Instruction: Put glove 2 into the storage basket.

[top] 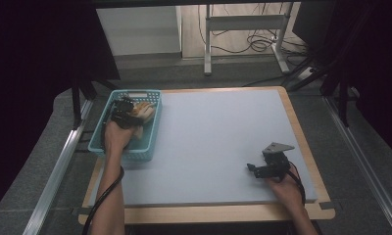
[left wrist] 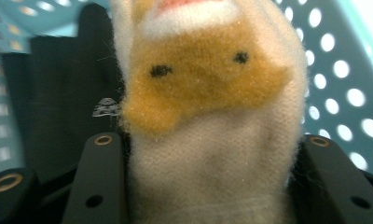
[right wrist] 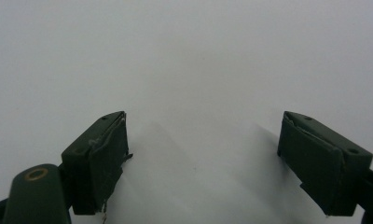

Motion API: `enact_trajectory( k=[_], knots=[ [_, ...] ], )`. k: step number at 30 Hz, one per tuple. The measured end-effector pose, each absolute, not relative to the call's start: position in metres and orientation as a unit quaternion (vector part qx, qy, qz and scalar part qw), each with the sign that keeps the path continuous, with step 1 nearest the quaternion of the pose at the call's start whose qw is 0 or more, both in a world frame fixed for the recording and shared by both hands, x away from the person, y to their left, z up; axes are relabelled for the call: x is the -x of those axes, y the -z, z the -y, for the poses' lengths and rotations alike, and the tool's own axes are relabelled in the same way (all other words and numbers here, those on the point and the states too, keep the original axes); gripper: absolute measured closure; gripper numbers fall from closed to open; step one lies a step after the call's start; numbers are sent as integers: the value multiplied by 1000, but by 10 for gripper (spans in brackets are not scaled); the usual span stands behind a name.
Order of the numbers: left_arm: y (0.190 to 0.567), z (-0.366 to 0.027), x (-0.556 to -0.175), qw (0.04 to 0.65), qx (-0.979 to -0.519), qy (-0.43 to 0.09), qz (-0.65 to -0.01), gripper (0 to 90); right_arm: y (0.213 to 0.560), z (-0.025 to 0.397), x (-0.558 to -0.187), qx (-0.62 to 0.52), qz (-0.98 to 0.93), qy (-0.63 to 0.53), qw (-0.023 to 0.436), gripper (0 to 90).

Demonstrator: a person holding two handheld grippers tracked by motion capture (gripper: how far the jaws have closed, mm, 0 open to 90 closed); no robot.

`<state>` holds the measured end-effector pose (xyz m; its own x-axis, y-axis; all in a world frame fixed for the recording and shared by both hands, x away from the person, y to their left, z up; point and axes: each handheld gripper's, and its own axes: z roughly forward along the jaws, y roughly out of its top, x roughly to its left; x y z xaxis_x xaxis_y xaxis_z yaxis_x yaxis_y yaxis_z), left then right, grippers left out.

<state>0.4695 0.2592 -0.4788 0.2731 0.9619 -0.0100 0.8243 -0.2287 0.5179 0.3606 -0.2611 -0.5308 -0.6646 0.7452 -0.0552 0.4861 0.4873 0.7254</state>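
— Looking into the teal basket [top: 152, 125] at the tabletop's [top: 218, 132] far left corner, what is the left hand-held gripper [top: 127, 108] doing?

— It is down inside the basket, with its jaws on either side of a cream sock [left wrist: 212, 140]. In the left gripper view the sock runs up between the two black jaws, and its fabric presses against both.

— What does the sock look like?

— Fuzzy, cream-coloured, with a tan patch bearing two small dark stitched marks. A black cloth item [left wrist: 63, 98] with a small white logo lies just beside it, against the perforated basket wall [left wrist: 343, 93].

— And the right hand-held gripper [top: 262, 169]?

— Well apart from the basket, low over the near right part of the pale mat that covers the tabletop, held in the person's right hand [top: 287, 188]. In the right gripper view its jaws stand wide apart with nothing between them, just bare pale surface [right wrist: 198, 70] and their shadows.

— Is the sock lifted?

— I cannot tell; it is in the basket, clamped by the left jaws.
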Motion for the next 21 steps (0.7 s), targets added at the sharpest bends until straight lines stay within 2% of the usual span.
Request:
enact_trajectory(
  k=[9, 11, 12, 15, 17, 21],
  knots=[
    [504, -241, -486, 180, -794, -92, -573, 422, 531, 261, -361, -366, -842, -350, 185, 157],
    [508, -241, -488, 178, -797, -75, -572, 345, 531, 261, -361, -366, -842, -351, 185, 157],
    [508, -242, -488, 175, -796, -78, -575, 328, 531, 261, -361, -366, -842, -351, 185, 157],
    [507, -247, -488, 168, -790, -85, -583, 196, 531, 261, -361, -366, -842, -351, 185, 157],
    [500, -252, -485, 189, -786, -78, -584, 112, 531, 261, -361, -366, -842, -351, 185, 157],
    [477, -257, -477, 214, -784, -95, -575, 86, 531, 261, -361, -366, -842, -350, 185, 157]
  ],
)
